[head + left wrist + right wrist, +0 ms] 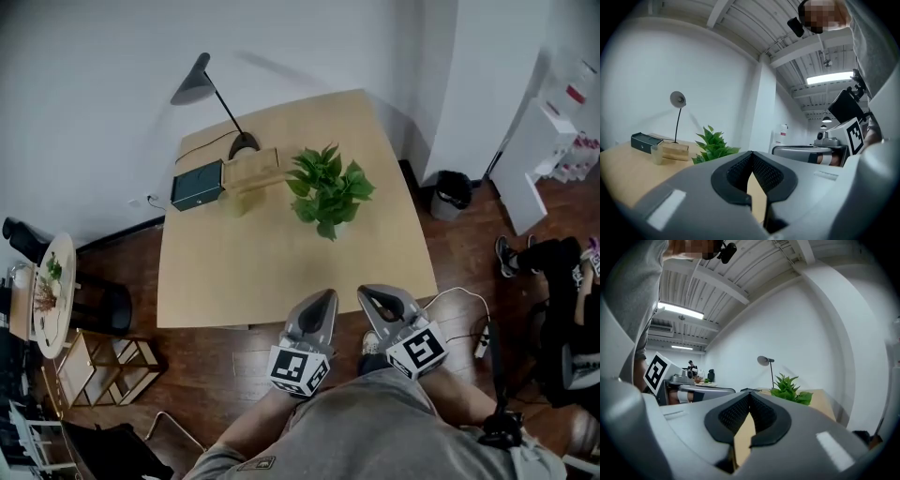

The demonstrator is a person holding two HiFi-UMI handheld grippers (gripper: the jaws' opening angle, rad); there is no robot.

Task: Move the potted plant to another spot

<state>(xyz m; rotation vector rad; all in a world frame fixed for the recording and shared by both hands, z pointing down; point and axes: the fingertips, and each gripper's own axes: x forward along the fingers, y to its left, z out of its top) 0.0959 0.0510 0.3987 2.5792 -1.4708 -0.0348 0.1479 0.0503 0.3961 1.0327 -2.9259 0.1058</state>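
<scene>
**Grippers, 2.** Left gripper [326, 298]: jaws pressed together, nothing held. Right gripper [369, 294]: the same, pads meeting and empty. Both are level, side by side at the 6 o'clock edge of the table [216, 281], pointing to 12.

**Plant [328, 190], 1.** Upright, past the table's centre toward 12 o'clock, well apart from both grippers. Its pot is hidden under the leaves in the head view.

**Hazards, judged.**
- Shut jaws reaching the plant would shove it, not grasp it, so it could tip.
- With the pot masked by foliage, a blind closure may catch the leaves and tear them.
- A sideways carry toward 9 o'clock risks knocking the cup [236, 202].

**Other stock.**
- Table, 1.
- Cup, 1, at the plant's 9 o'clock.
- Wooden block [253, 171], 1, at 10 o'clock.
- Dark box [197, 185], 1, beyond the block at 9.
- Lamp [208, 94], 1, at 11 o'clock.
</scene>
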